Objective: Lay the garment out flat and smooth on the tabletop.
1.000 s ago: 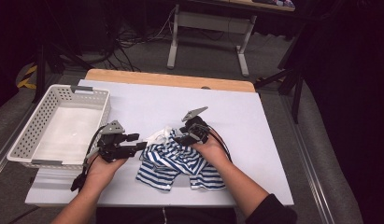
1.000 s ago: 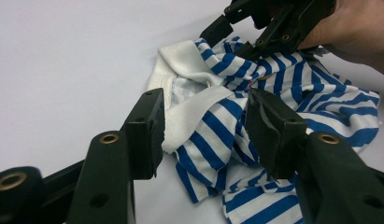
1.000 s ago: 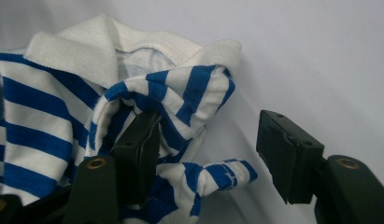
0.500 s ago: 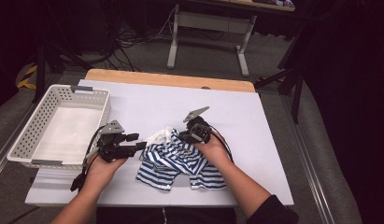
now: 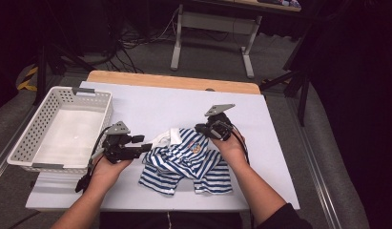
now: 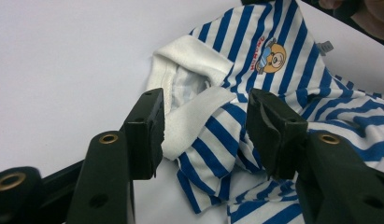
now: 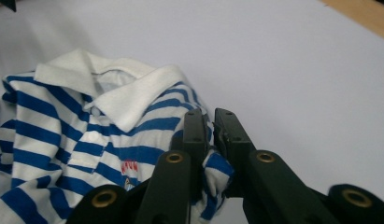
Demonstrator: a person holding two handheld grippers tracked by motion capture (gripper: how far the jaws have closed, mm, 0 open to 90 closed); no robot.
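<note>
My right gripper (image 7: 208,135) is pinching a fold of the striped polo shirt (image 5: 184,160) between its two black jaws; the jaws have just been closing and now they are standing almost together, with blue and white cloth squeezed between the pads. In the right gripper view the pinched fold is sitting just beside the white collar (image 7: 110,88), on the shoulder side of the shirt. In the high view this right gripper (image 5: 201,129) is hovering at the upper right edge of the shirt, and the cloth there is lifting a little off the surface (image 5: 150,102).

My left gripper (image 6: 203,123) is holding its jaws about half open. The collar (image 6: 189,116) and some striped cloth are lying between the two pads, but the pads are not pressing on them as far as I am seeing. In the high view the left gripper (image 5: 145,147) is pointing at the left edge of the shirt, close to the collar.

The shirt is lying crumpled in the middle of the white surface, near the front edge, with a small bear badge (image 6: 271,55) on the chest. A white plastic basket (image 5: 26,143) is standing at the left end of the surface, just beside the left gripper.
</note>
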